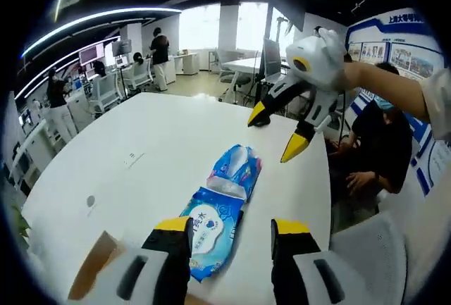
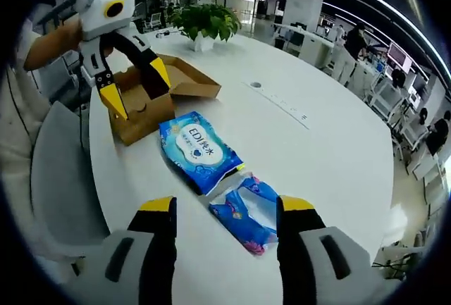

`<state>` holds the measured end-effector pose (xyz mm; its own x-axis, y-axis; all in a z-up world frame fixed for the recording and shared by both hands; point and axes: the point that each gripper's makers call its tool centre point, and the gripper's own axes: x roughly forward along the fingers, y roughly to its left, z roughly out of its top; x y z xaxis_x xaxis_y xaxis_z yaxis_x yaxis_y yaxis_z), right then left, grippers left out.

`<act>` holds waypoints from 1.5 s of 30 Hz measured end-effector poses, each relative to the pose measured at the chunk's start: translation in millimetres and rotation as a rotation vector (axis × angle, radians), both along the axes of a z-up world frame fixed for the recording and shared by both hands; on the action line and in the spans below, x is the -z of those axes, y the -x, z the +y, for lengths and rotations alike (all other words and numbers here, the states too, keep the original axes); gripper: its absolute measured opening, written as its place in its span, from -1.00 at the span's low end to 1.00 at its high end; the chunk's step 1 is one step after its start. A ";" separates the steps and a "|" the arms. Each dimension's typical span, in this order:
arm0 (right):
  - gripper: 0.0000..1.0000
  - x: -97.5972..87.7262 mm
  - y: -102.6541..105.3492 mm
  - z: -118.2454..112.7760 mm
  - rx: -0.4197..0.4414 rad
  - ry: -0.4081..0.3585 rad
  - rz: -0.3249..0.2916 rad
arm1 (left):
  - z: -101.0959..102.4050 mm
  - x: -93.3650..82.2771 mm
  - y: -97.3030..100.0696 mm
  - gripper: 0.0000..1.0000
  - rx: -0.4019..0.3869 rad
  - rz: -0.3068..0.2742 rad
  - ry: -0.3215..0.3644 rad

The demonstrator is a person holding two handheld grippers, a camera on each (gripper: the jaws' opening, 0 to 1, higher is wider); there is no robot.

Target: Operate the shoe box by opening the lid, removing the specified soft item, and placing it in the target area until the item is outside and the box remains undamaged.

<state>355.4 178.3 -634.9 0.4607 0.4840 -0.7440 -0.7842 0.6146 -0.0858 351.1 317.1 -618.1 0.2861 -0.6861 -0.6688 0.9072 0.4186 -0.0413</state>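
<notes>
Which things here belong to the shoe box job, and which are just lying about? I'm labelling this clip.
Part of the job:
- cardboard shoe box, lid open
- blue wipes pack, on the table
- crumpled blue soft pack, beside it
- left tool, open
- right tool, open

Lying about:
- potted plant
- white table
- office chairs

Shoe box point(image 1: 99, 266) cut by edge — pack print point(image 2: 197, 143) unreadable

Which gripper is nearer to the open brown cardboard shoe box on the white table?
Left. The left gripper hovers, jaws open, right over the brown cardboard shoe box. The right gripper hangs open beyond both blue wipe packets, away from the box.
</notes>
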 end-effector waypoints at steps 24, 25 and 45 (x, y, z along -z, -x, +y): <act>0.34 0.3 21.2 97.2 -0.183 -0.054 0.022 | 159.9 -4.2 10.2 0.09 -0.286 -0.063 0.014; 0.34 0.6 21.6 101.5 -0.194 -0.054 0.022 | 168.3 -3.9 10.7 0.10 -0.303 -0.061 0.015; 0.22 17.1 25.0 190.2 -0.412 -0.087 0.049 | 302.3 28.7 37.4 0.18 -0.598 -0.028 -0.040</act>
